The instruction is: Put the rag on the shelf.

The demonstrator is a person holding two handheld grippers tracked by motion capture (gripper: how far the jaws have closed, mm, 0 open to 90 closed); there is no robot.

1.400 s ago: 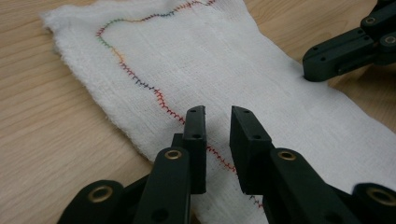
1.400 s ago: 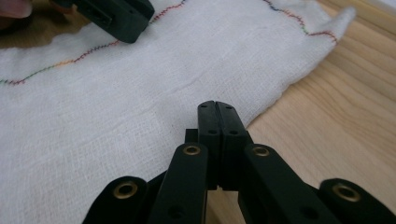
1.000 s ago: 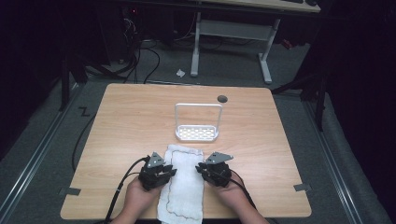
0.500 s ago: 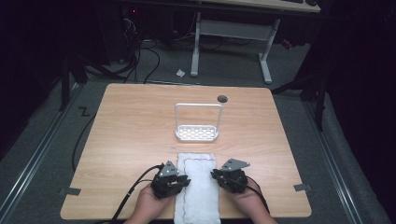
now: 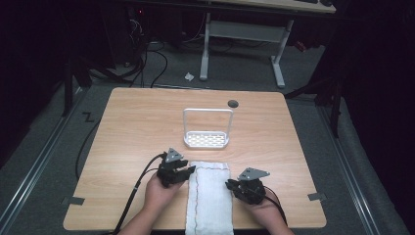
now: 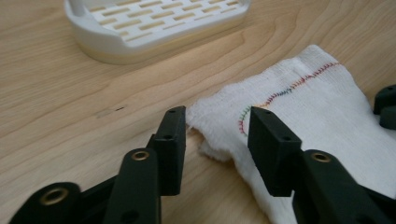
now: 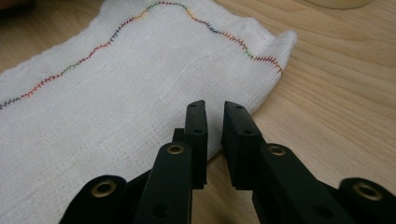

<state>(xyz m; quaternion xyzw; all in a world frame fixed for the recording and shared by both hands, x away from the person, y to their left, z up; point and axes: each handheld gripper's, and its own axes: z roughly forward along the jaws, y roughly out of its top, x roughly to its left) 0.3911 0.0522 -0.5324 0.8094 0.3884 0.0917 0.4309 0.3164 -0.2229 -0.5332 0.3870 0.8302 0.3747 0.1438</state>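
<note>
One table (image 5: 137,122): one cloth (image 5: 210,196), one rack (image 5: 207,140); left gripper (image 5: 182,172) jaws just opened, right gripper (image 5: 234,187) jaws nearly together, empty.

The white rack (image 5: 206,139) with its upright handle stands mid-table, just beyond the far end of the towel (image 5: 209,196), the one tall thing in a gripper's way going forward. Left and right of it the table (image 5: 132,122) lies bare (a small dark hole (image 5: 233,104) sits near the far edge). The towel lies flat, easy to pass over.

Coarse white woven cloth (image 5: 209,196) on smooth matt wood table (image 5: 137,127); glossy white plastic rack (image 5: 207,140)
</note>
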